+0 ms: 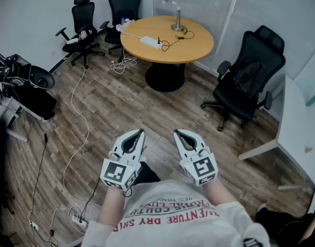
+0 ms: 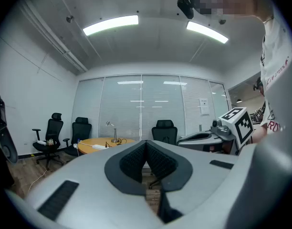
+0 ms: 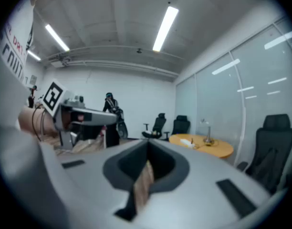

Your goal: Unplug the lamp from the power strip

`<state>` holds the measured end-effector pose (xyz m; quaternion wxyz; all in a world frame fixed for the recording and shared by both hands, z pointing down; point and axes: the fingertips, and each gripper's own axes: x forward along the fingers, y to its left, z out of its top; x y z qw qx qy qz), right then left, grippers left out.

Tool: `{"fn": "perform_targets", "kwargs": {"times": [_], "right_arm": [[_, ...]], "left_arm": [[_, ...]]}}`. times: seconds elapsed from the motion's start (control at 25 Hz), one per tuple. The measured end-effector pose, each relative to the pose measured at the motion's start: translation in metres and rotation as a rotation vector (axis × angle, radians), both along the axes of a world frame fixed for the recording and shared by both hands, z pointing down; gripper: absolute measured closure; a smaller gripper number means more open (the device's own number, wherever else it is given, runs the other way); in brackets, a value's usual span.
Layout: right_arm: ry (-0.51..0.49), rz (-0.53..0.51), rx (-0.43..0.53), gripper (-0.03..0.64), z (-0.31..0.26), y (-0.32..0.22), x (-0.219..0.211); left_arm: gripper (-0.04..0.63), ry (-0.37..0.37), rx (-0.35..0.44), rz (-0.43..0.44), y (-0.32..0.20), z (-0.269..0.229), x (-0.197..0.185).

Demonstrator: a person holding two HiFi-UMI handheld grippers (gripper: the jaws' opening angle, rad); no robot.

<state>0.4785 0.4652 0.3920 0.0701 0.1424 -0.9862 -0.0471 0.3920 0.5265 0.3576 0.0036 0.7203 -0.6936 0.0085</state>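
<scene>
Wood flooring (image 1: 121, 102) stretches from you to the round table (image 1: 198, 50) at the far side, where the white power strip (image 1: 151, 42) lies left of the lamp (image 1: 176, 19), a dark cord (image 1: 173, 41) lying between them. Well short of it, your left gripper (image 1: 139, 133) has its jaws pressed together on nothing, and your right gripper (image 1: 176, 133) is likewise closed and empty

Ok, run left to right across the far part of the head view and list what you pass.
From the left: first office chair → second office chair → white power strip on the round table → lamp → big black office chair → white desk.
</scene>
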Motion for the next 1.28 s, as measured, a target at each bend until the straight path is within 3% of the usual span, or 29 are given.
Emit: {"fn": "perform_targets", "kwargs": {"times": [0.36,0.72,1.0,1.28], "right_arm": [[0.009,0.005,-0.02,0.589,0.008,-0.004,-0.001],[-0.015,0.07,-0.144,0.588,0.028,-0.032,-0.021],[0.005,0.107,-0.139,0.588,0.038,-0.07,-0.084],[0.019,0.181,-0.147,0.588,0.035,-0.118,-0.163]], "left_arm": [[0.568,0.02,-0.006,-0.015,-0.002,0.006,-0.004],[0.568,0.053,-0.039,-0.028,-0.017,0.025,-0.038],[0.568,0.056,-0.058,-0.03,-0.048,0.032,-0.105],[0.568,0.061,-0.054,0.027,-0.101,0.025,-0.194]]}}
